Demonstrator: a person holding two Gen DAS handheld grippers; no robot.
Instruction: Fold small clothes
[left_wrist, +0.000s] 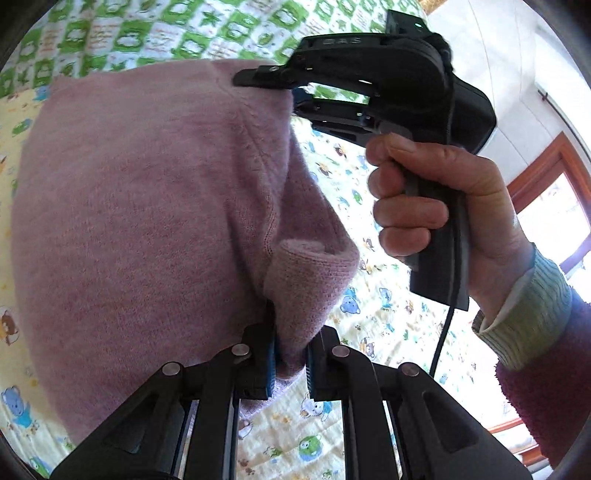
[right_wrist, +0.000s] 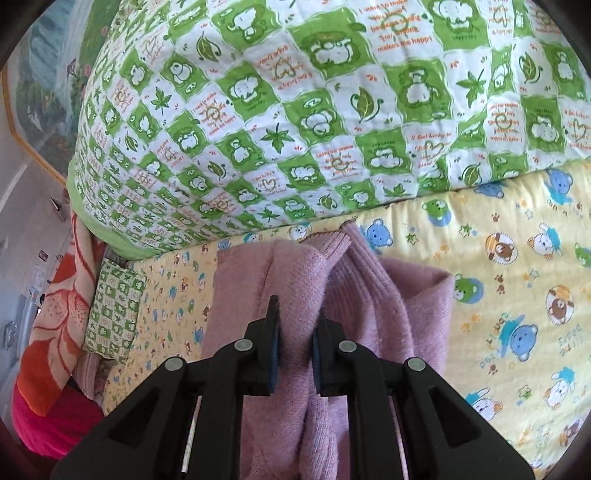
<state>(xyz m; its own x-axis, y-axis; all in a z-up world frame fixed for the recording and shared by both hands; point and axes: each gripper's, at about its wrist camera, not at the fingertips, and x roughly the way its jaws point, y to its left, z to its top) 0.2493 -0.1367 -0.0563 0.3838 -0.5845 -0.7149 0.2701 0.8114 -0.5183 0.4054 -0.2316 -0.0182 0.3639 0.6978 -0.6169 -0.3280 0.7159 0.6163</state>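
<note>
Bed, yellow bear-print sheet (right_wrist: 498, 266). Soft, light mauve knit sweater (left_wrist: 147, 221); left gripper (left_wrist: 290, 363), right gripper (right_wrist: 295, 354) fingers both pinching hem edges; likely droops, bunches.

Green quilt (right_wrist: 295, 110) blocks ahead; yellow sheet (right_wrist: 517, 295) lies open rightward.

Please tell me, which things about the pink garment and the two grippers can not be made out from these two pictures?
- Kind of garment: the pink garment fills the left wrist view; its far edges are cut off or bunched.
- Lower part of the garment: in the right wrist view the right gripper covers it.
- Left gripper grip depth: cloth hides the pads.
- Bed sheet under the garment: hidden.
</note>
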